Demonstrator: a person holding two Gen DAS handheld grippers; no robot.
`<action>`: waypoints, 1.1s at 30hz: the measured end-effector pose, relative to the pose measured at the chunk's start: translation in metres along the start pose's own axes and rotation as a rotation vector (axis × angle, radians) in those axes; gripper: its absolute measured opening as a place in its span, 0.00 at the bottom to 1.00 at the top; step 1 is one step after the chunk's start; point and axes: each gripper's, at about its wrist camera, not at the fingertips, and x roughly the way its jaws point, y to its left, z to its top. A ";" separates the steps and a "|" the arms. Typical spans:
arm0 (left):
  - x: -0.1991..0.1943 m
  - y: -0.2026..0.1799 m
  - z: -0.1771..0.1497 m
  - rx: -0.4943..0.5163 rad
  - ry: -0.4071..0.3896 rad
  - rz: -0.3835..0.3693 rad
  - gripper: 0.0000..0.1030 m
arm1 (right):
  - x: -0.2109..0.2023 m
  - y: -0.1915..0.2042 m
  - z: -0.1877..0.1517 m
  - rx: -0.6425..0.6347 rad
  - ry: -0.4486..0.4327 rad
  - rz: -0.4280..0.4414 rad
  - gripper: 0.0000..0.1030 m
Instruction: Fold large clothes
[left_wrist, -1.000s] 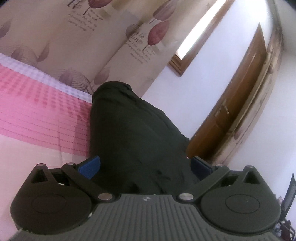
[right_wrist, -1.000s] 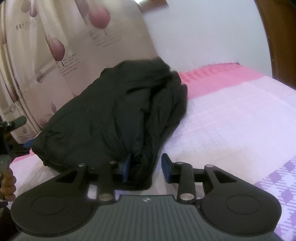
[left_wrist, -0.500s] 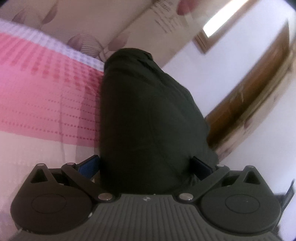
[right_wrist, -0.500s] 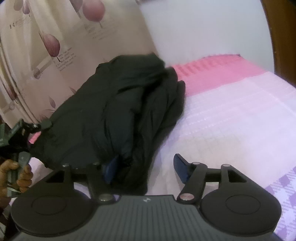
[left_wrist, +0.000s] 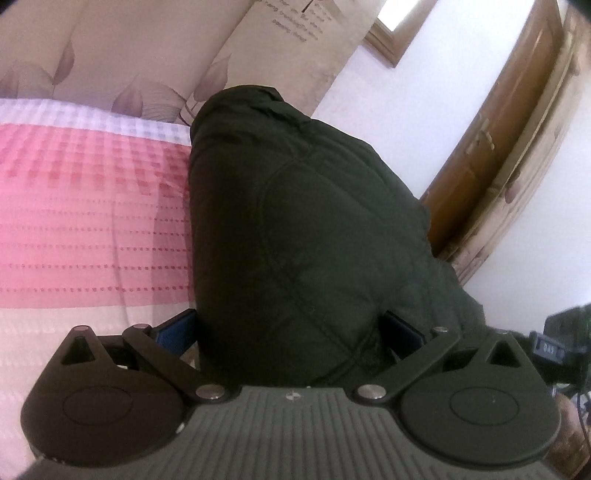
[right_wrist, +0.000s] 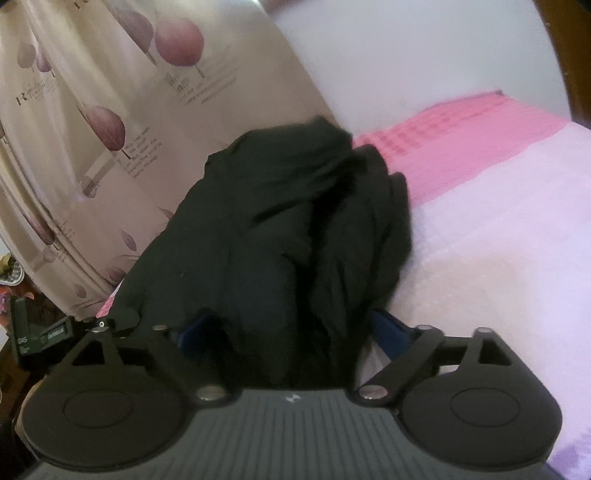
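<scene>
One bed (left_wrist: 85, 229) fills both views, its pink-and-white cover the landmark for everything else. On the bed, toward the curtain (right_wrist: 110, 155) side, lies the coat (left_wrist: 303, 229) — a dark, quilted, bulky heap, doubled over on itself with thick rolls along the edge facing the open cover (right_wrist: 369, 236). It looks soft and padded, fairly heavy for cloth, likely springy enough to puff back open and a little slick on its shell. The best hold is probably a full bite on a thick folded edge or hem, not a thin outer layer. Left gripper (left_wrist: 288, 332) sits at the coat's near end, its blue pads (left_wrist: 177, 328) wide apart with the padding bulging between them — straddling, not clamped as far as I can judge. Right gripper (right_wrist: 291, 332) stands likewise, fingers (right_wrist: 391, 330) spread either side of the rolled edge.
</scene>
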 end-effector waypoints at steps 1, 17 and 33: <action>0.000 -0.001 0.000 0.007 0.002 0.004 1.00 | 0.003 0.001 0.000 -0.002 0.003 0.001 0.95; 0.004 -0.008 0.012 0.129 0.035 0.024 1.00 | 0.031 -0.016 0.008 0.016 0.034 0.074 1.00; 0.052 0.062 0.057 -0.052 0.183 -0.300 1.00 | 0.054 -0.049 0.047 0.078 0.162 0.219 1.00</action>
